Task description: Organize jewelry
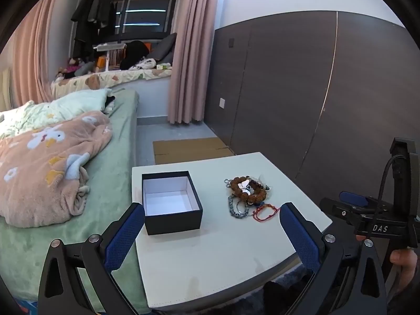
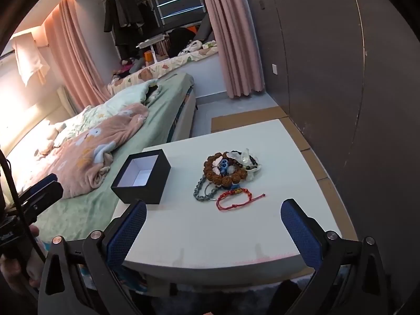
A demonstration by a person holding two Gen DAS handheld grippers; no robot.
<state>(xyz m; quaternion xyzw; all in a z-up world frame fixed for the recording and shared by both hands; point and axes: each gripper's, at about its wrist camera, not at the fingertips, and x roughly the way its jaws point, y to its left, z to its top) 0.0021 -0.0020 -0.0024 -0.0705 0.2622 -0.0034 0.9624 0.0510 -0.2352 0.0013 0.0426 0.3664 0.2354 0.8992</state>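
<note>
Tools: left tool (image 1: 212,219) and right tool (image 2: 214,216) both have their blue-padded fingers spread wide, nothing in them, hanging over the near edge of the white square worktop (image 2: 236,236).
Box: black square cardboard box with white lining (image 1: 172,202), lid off, sits on the worktop's left side, looks totally bare inside.
Jewelry: tangled pile to its right, well apart from it: brown chunky wooden bead bracelet (image 2: 223,169) on top, grey chain bracelet (image 2: 203,190) and red knotted cord bracelet (image 2: 235,197) nearest me.
Progress: I'd say nothing's sorted yet, whole pile left.
Orientation: red cord's long axis runs left-right, loose tail pointing right.
</note>
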